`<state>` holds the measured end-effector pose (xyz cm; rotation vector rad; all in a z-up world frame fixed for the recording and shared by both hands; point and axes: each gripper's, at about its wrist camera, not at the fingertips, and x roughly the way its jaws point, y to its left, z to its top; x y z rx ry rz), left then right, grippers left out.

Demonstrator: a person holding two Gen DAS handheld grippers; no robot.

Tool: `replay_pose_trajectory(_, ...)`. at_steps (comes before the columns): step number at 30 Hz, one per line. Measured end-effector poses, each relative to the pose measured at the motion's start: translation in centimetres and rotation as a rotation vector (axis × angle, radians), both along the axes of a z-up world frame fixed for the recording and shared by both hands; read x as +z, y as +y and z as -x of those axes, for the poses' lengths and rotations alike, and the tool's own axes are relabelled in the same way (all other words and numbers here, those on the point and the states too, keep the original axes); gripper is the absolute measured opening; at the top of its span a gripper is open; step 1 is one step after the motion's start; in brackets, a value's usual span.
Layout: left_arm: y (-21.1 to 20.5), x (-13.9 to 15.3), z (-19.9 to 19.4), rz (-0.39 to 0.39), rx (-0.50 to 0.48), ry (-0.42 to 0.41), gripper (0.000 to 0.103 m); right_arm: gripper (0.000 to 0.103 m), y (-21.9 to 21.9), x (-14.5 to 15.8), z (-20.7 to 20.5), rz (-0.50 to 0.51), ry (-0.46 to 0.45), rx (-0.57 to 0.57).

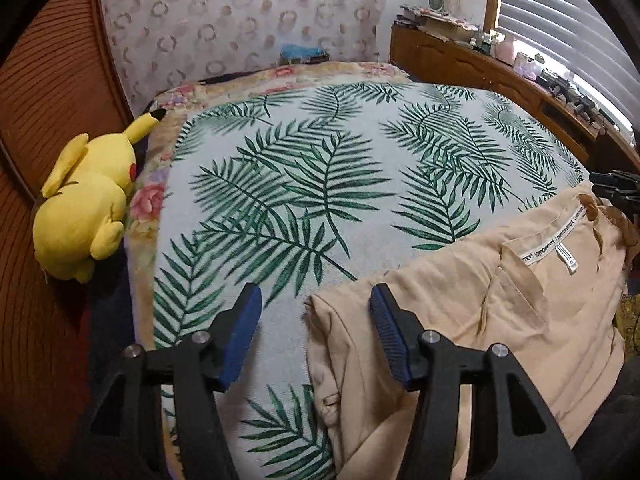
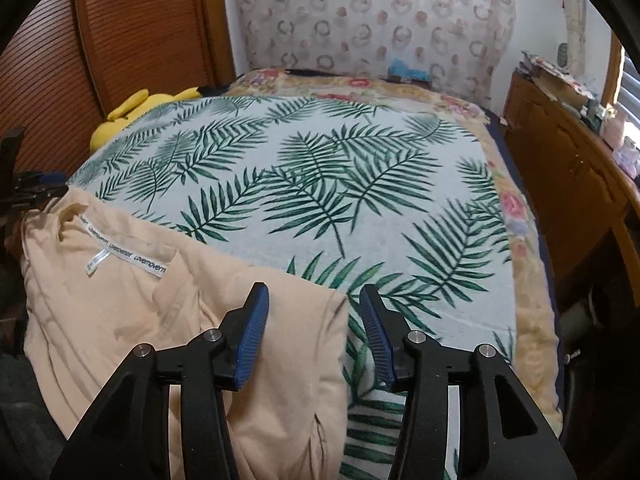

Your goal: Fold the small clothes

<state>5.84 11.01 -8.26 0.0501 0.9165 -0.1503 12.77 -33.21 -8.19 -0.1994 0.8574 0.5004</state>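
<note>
A beige shirt (image 1: 460,308) with a white neck label lies at the near edge of a bed with a palm-leaf cover (image 1: 340,184). My left gripper (image 1: 316,304) is open and empty, its jaws straddling the shirt's left corner. In the right wrist view the shirt (image 2: 132,304) lies at the lower left. My right gripper (image 2: 314,304) is open and empty, its jaws straddling the shirt's right corner. The right gripper also shows at the right edge of the left wrist view (image 1: 616,192), and the left gripper at the left edge of the right wrist view (image 2: 32,188).
A yellow plush toy (image 1: 86,204) lies at the bed's left edge by a wooden slatted door (image 1: 52,80). A wooden dresser (image 1: 500,76) with clutter stands to the right under a blinded window. Patterned fabric (image 1: 240,20) hangs behind the bed.
</note>
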Motion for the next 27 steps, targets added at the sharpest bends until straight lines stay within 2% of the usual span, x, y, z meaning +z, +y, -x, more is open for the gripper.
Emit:
replay_pose_trajectory(4, -0.3, -0.6, 0.1, 0.005, -0.012, 0.016, 0.056, 0.056, 0.3, -1.0, -0.3, 0.015, 0.027, 0.004)
replay_pose_trajectory(10, -0.5, -1.0, 0.6, 0.036, -0.019, 0.012, 0.055, 0.059, 0.0, -2.0, -0.5, 0.007, 0.054, -0.013)
replay_pose_trajectory(19, -0.8, -1.0, 0.9, 0.078, -0.038, 0.005, 0.035, 0.058, 0.7, -2.0, 0.2, 0.016, 0.051, 0.025)
replay_pose_trajectory(22, -1.0, -0.9, 1.0, 0.093, -0.054, 0.009, 0.022, 0.045, 1.0, -2.0, 0.4, 0.008, 0.048, 0.046)
replay_pose_trajectory(24, -1.3, -0.7, 1.2, 0.096, -0.061, 0.006, 0.008, 0.025, 1.0, -1.9, 0.5, -0.006, 0.042, 0.051)
replay_pose_trajectory(25, -1.4, -0.3, 1.5, 0.106, -0.063, -0.006, 0.007, 0.010, 0.8, -1.7, 0.5, -0.041, 0.052, 0.052)
replay_pose_trajectory(27, -1.7, 0.8, 2.4, 0.124, -0.066, -0.040, 0.006, 0.007, 0.3, -1.3, 1.0, -0.085, 0.043, 0.045)
